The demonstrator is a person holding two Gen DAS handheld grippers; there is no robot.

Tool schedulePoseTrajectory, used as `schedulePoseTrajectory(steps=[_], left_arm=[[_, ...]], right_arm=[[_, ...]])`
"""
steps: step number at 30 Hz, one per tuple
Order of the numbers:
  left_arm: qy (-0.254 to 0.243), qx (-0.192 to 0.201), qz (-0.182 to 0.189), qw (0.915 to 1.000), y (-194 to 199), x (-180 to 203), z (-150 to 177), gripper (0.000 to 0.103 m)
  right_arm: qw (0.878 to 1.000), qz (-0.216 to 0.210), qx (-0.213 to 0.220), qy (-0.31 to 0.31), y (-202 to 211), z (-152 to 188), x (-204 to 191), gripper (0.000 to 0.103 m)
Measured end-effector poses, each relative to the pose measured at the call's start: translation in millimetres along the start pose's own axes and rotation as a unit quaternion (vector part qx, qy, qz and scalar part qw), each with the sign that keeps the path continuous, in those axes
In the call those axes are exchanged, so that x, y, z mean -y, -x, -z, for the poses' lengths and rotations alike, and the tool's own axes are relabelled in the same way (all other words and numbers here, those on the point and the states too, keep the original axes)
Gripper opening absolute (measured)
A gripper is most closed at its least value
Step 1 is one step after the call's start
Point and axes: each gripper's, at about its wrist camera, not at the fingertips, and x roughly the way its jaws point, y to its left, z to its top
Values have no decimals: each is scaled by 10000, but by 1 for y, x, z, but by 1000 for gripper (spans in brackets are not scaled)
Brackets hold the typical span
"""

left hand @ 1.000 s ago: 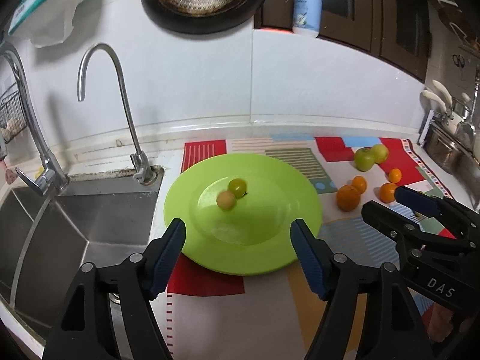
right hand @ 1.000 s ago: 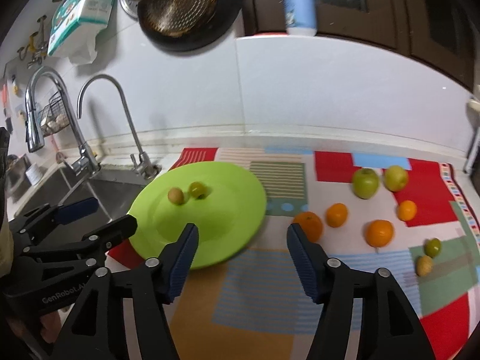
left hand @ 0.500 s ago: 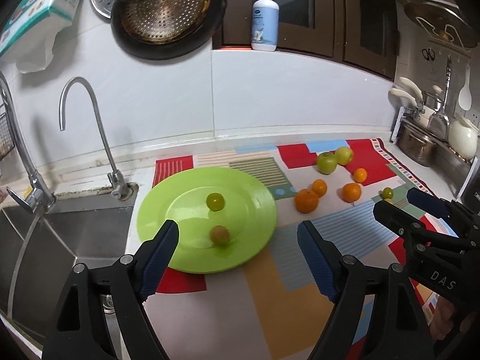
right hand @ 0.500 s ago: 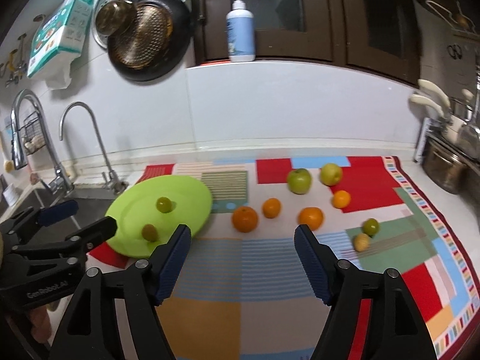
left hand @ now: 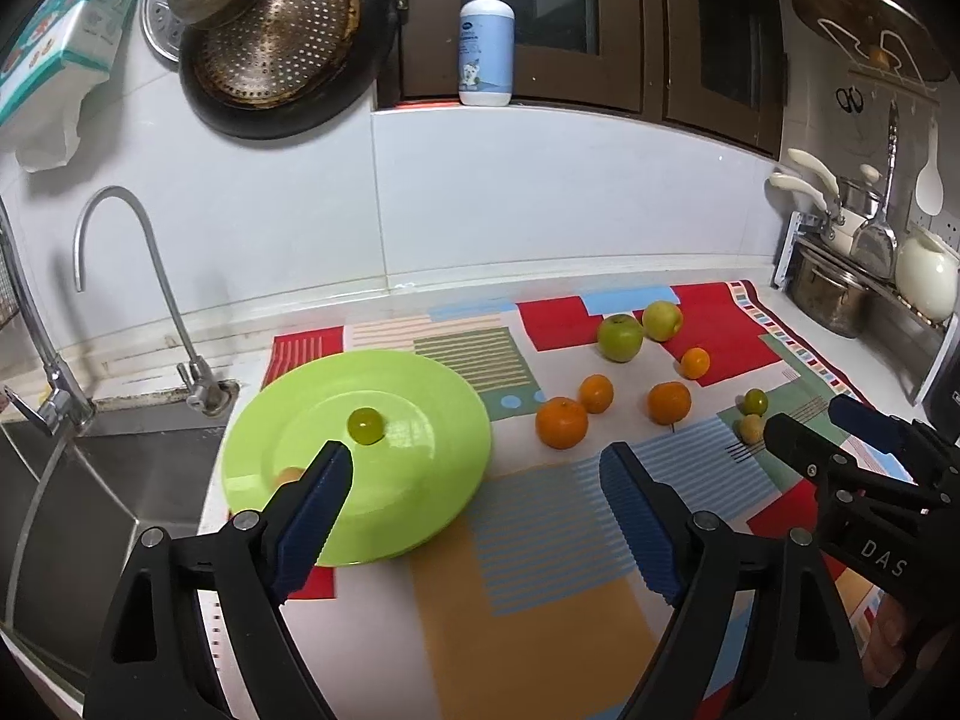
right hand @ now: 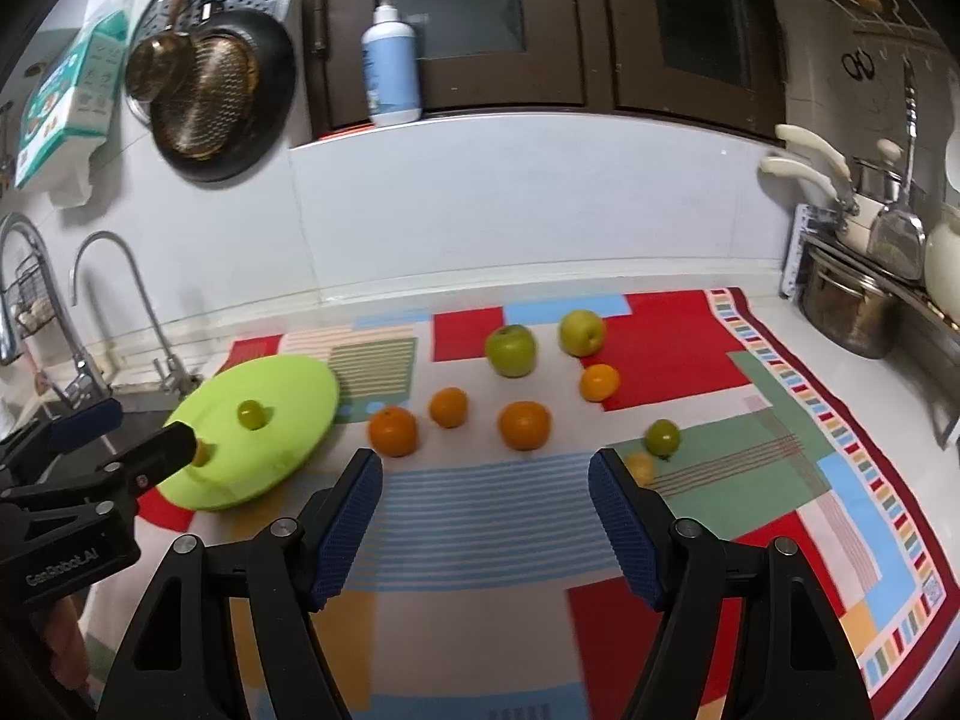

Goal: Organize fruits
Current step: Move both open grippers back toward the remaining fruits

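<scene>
Our left gripper point(left hand: 474, 471) has just been opening, nothing between its jaws; right gripper point(right hand: 483, 483) gapes empty too. Green plate point(left hand: 420, 480) beside the sink point(left hand: 90, 480) holds two small fruits. Oranges point(right hand: 393, 431) and apples point(right hand: 510, 350) lie scattered on the patterned mat point(right hand: 750, 420), unobstructed.

Both tools are black plastic frames with silver screws, ribbed blue pads point(left hand: 639, 531) and white lettering.

Glossy plastic plate point(left hand: 420, 504) on patterned cloth mat point(left hand: 540, 600) (matt weave).
</scene>
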Motion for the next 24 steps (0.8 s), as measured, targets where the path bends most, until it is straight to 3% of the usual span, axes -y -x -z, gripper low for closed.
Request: schedulePoseTrajectory(steps=[11, 24], left_arm=[[-292, -115, 10, 9995, -36, 37, -9, 85], [-522, -483, 143, 9974, -94, 48, -10, 84]], right_arm=[[9992, 273, -127, -246, -23, -2, 46, 72], [9952, 470, -606, -609, -73, 8, 72, 72]])
